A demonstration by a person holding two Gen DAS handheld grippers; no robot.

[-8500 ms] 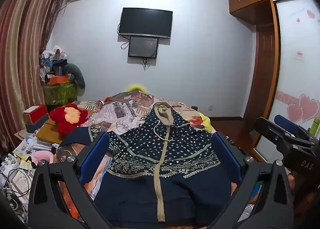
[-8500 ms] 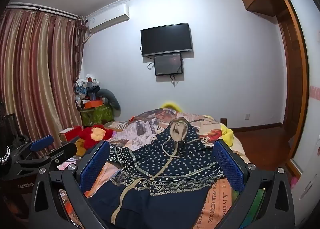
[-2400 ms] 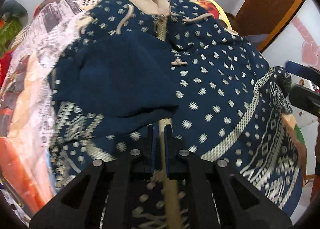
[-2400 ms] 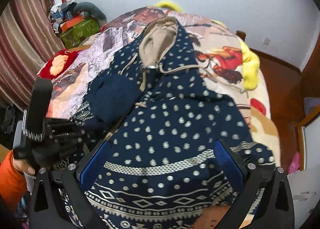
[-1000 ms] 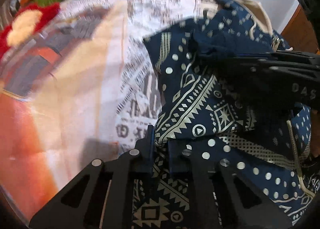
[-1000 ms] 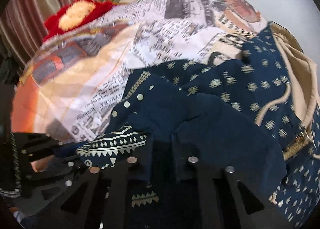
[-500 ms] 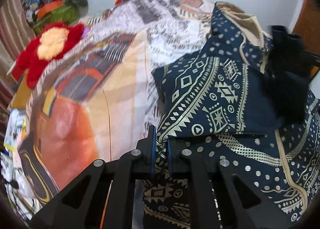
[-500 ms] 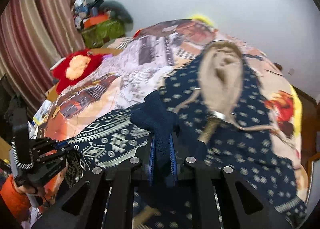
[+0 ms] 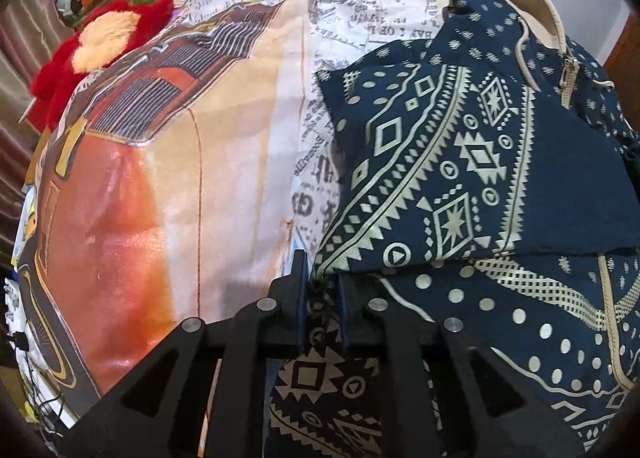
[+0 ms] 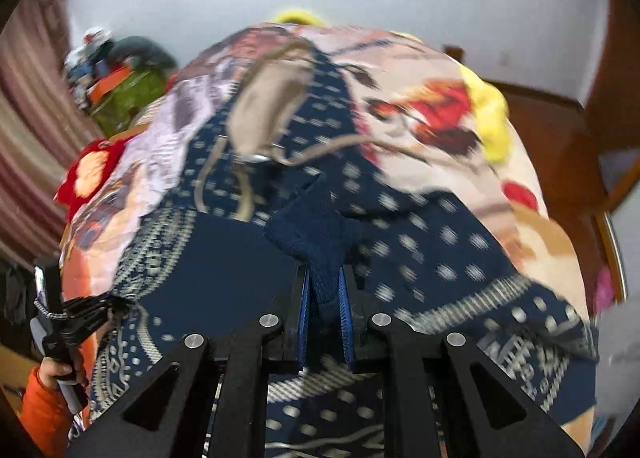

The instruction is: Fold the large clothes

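A navy hoodie with cream patterns lies on the bed, its left side folded over the body. My left gripper sits at the folded edge. Its jaws are opening, and patterned fabric still fills the gap between them. In the right wrist view the same hoodie shows its beige hood at the far end. My right gripper is shut on the plain navy sleeve cuff, lifted above the hoodie's body. The left gripper shows at the left edge, held by a hand with an orange sleeve.
The printed bedspread lies bare to the left of the hoodie. A red plush toy and a clutter pile sit at the bed's far left. A yellow pillow lies far right, with wooden floor beyond.
My right gripper has carried the sleeve cuff up and rightward across the hoodie, rolling as it went. The left gripper stayed at the folded edge, its jaws slightly wider.
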